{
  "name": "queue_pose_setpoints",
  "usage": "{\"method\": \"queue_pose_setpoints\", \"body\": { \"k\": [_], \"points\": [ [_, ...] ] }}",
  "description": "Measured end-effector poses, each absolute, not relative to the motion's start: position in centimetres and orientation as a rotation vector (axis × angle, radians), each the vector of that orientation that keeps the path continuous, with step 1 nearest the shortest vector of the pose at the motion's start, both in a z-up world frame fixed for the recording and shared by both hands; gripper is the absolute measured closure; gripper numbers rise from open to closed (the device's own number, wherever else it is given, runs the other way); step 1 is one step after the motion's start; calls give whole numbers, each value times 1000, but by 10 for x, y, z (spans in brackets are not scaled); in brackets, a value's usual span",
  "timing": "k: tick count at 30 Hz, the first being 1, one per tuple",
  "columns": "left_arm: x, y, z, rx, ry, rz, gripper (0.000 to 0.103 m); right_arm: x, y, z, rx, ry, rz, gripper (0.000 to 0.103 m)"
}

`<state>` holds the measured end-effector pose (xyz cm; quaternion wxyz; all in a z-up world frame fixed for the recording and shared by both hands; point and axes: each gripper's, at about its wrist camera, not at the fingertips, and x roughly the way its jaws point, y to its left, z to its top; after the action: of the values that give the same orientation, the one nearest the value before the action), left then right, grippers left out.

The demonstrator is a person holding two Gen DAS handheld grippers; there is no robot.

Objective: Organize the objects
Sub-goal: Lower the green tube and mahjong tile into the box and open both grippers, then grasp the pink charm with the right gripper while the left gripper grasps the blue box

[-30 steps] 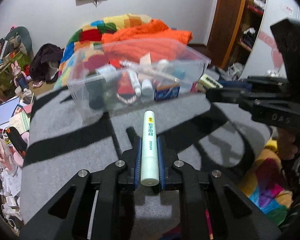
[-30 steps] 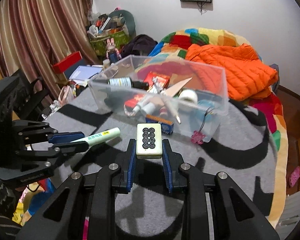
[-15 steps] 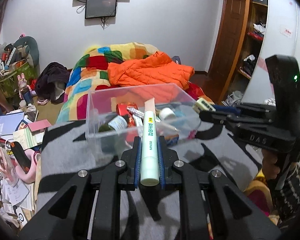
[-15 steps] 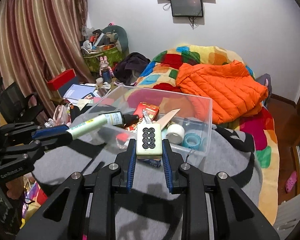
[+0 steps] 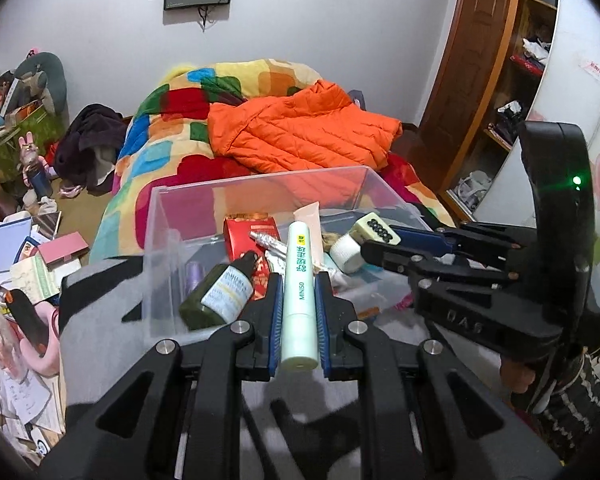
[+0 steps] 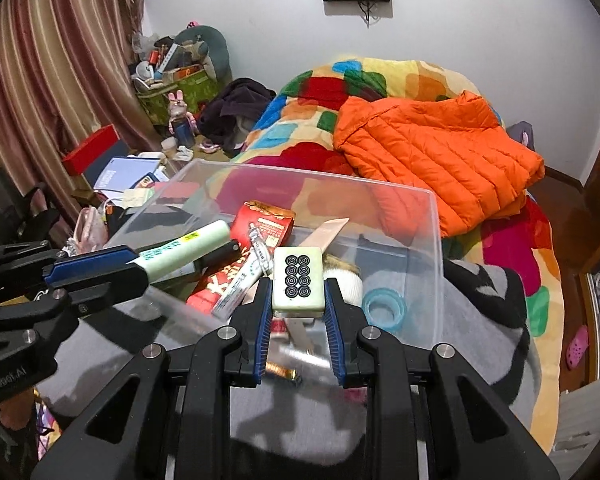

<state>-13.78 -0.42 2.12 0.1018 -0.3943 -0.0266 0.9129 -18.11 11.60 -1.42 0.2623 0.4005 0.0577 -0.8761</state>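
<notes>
Two sets of fingers are each gripping one small item over the same clear plastic bin (image 6: 428, 216). The left gripper (image 5: 299, 320) is holding a pale green tube (image 5: 298, 288) between its blue pads, which are nearly closed on the tube's lower half; the tube's long axis is running straight ahead along the fingers, so its capped end is projecting forward over the near wall of the bin. The right gripper (image 6: 298, 308) is clamping a cream mahjong tile (image 6: 299, 282), with its face of eight circles turned up toward the camera, the pads pressing on its two side edges. In the right wrist view the tile is hanging above the bin's interior, over a white roll (image 6: 346, 284) and just beside a blue tape ring (image 6: 384, 308). Both grippers are pointing forward and steeply down, side by side, with the left one reaching in from the left edge of that view. Directly below and ahead of both loads are the bin's contents: a dark green bottle (image 5: 218, 294), a red packet (image 6: 266, 220) and a silver tube (image 6: 242, 284). The bin is standing on a grey and black blanket (image 6: 480, 320) that is covering the worktop. Beyond it, a bed with a patchwork quilt (image 6: 312, 92) and an orange jacket (image 6: 432, 152) is filling the background. Judging by position, releasing either item would likely be dropping it inside, the tile more surely than the tube.
</notes>
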Motion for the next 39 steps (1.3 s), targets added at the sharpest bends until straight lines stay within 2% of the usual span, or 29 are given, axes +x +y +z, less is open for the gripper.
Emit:
{"method": "queue_pose_setpoints", "body": {
  "k": [11, 22, 24, 29, 32, 36, 39],
  "points": [
    [-176, 1, -2, -1238, -56, 2675, 88, -199, 104, -29, 1127, 218, -2360, 81],
    [-144, 13, 18, -1107, 47, 2739, 87, -168, 119, -8, 1035, 265, -2404, 80],
    [-135, 12, 24, -1079, 52, 2758, 83, -159, 128, -3, 1018, 246, -2422, 78],
    [-108, 10, 33, -993, 72, 2826, 62, -138, 156, 3, 989, 185, -2514, 68],
    [-95, 9, 33, -969, 55, 2838, 54, -129, 172, -3, 1022, 121, -2539, 68],
    [-82, 8, 25, -980, 51, 2845, 51, -122, 180, -24, 1103, 47, -2528, 68],
    [-76, 8, 12, -1019, 40, 2828, 49, -124, 176, -41, 1159, 63, -2529, 68]
  ]
}}
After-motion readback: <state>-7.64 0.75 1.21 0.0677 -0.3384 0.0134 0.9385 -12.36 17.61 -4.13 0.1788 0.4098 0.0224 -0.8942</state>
